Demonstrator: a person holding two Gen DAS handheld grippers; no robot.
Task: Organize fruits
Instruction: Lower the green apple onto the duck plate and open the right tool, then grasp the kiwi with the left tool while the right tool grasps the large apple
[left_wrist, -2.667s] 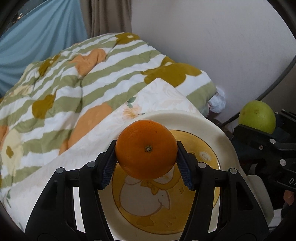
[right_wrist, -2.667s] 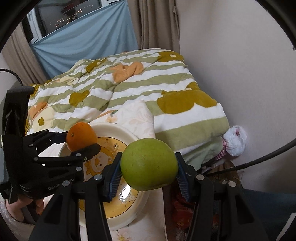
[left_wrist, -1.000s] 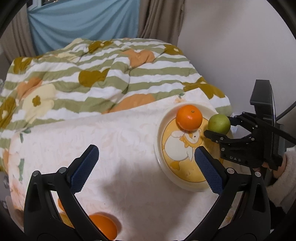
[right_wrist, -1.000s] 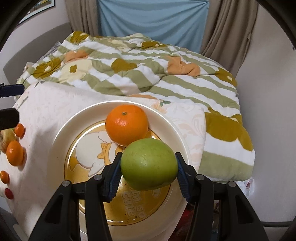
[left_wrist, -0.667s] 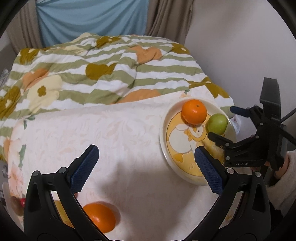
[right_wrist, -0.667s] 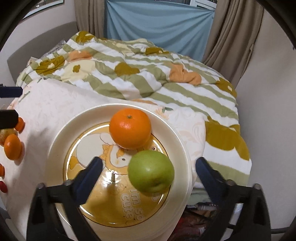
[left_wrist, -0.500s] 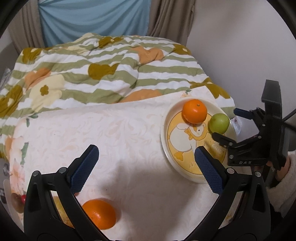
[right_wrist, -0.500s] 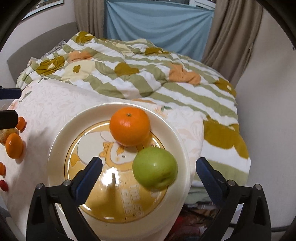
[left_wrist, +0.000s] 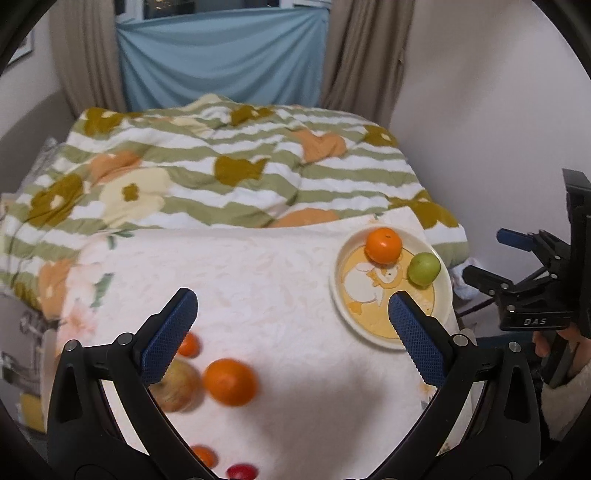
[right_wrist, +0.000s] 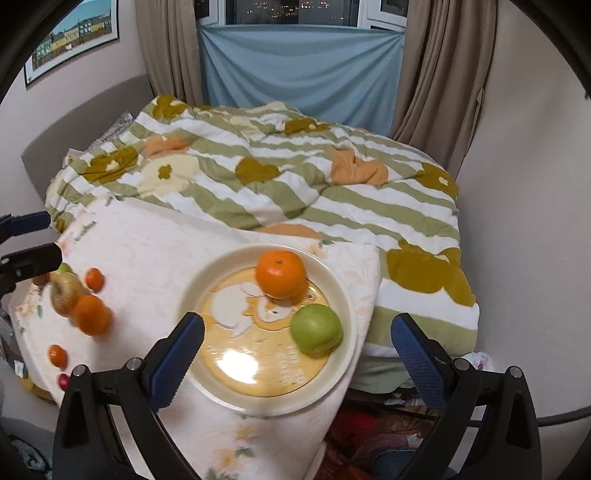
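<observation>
On the round cream plate with a yellow cartoon duck (right_wrist: 347, 306), already one big orange (right_wrist: 281, 274) and one green apple (right_wrist: 316, 326), side by side near the far rim. Still loose on the pale flowered cloth (left_wrist: 266, 280): another orange (left_wrist: 229, 381), a yellowish apple (left_wrist: 178, 384), small tangerines (right_wrist: 94, 277) and a small red fruit (left_wrist: 242, 472). Left gripper (left_wrist: 291, 332) and right gripper (right_wrist: 297, 350) both wide apart and holding nothing, so probably most of the sorting left.

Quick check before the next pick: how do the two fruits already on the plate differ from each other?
The orange is bright orange, while the green apple is pale green. The orange sits toward the far side of the plate; the green apple sits nearer the right gripper, close to the rim. The orange looks slightly bigger. Both are round, rest on the plate, and neither is gripped.
</observation>
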